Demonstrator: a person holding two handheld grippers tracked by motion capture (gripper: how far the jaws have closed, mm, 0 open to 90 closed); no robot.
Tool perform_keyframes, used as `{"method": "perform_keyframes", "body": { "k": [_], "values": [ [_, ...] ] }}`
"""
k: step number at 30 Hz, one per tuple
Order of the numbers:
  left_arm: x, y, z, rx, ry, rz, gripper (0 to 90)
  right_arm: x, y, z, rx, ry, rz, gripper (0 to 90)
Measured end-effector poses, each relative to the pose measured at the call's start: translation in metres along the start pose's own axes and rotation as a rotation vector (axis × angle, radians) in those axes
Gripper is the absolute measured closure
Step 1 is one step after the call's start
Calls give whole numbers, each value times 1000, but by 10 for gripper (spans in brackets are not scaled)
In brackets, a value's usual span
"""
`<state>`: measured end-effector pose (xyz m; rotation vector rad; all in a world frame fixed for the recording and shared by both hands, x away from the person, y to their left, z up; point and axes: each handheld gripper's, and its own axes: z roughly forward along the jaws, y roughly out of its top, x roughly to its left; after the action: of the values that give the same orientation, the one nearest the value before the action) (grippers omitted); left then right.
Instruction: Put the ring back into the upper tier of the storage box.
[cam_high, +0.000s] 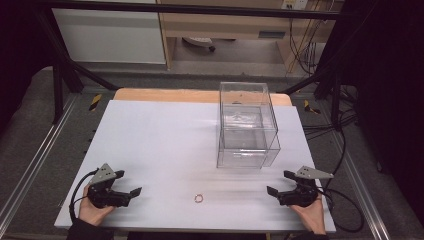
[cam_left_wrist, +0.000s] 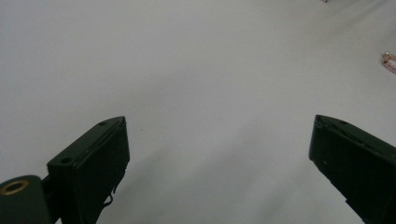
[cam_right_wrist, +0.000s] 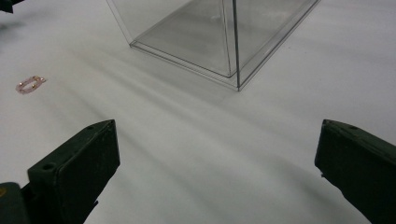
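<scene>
A small pinkish ring-shaped bracelet lies on the white table near its front edge, between my two grippers. It shows at the right edge of the left gripper view and at the left of the right gripper view. A clear plastic box stands at the table's right back; its lower corner is seen as the clear box ahead of the right gripper. My left gripper rests at the front left, open and empty. My right gripper rests at the front right, open and empty.
The table's wooden edge shows behind the white sheet. A black frame and cables flank the table. Bare white surface lies between the grippers and the box.
</scene>
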<state>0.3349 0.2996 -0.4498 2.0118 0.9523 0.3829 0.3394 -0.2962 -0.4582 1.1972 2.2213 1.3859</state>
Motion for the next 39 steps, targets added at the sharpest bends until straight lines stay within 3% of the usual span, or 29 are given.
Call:
{"method": "perform_keyframes", "body": {
  "k": [16,39],
  "values": [
    [0,2,-3,-17,11,-13,53,0,0,0,4,1,-3,5],
    [-13,10,2,-19,-6,-8,56,1,0,1,19,-3,-5,5]
  ]
}}
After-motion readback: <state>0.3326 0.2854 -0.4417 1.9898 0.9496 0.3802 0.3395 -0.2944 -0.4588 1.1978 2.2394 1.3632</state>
